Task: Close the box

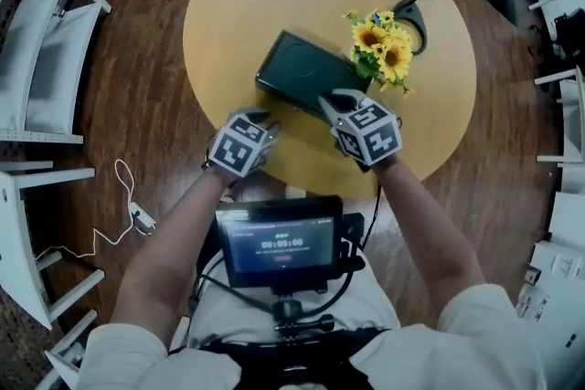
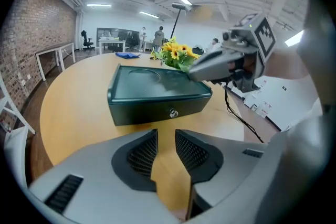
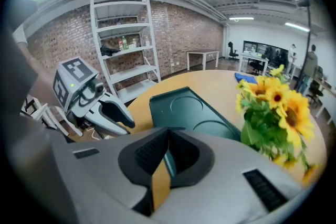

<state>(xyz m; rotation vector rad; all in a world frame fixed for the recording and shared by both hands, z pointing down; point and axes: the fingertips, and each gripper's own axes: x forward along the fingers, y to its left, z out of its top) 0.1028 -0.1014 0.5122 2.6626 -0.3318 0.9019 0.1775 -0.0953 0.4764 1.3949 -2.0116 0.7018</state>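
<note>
The dark green cash box [image 1: 297,73] sat lid-down on the round table [image 1: 228,5] — closing seemingly done — left gripper [image 1: 263,119] slightly apart and empty, right gripper [image 1: 335,98] pinched together by its corner; next, probably, a clean withdrawal.

The box [image 1: 302,73] lies on the table [image 1: 238,5], sunflowers [image 1: 382,46] just right of it.

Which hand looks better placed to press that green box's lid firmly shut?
Right, probably. The right gripper is at the box's near corner, jaws together, its tip over the lid. The left gripper hangs short of the box's front above the table, jaws slightly apart and empty.
</note>
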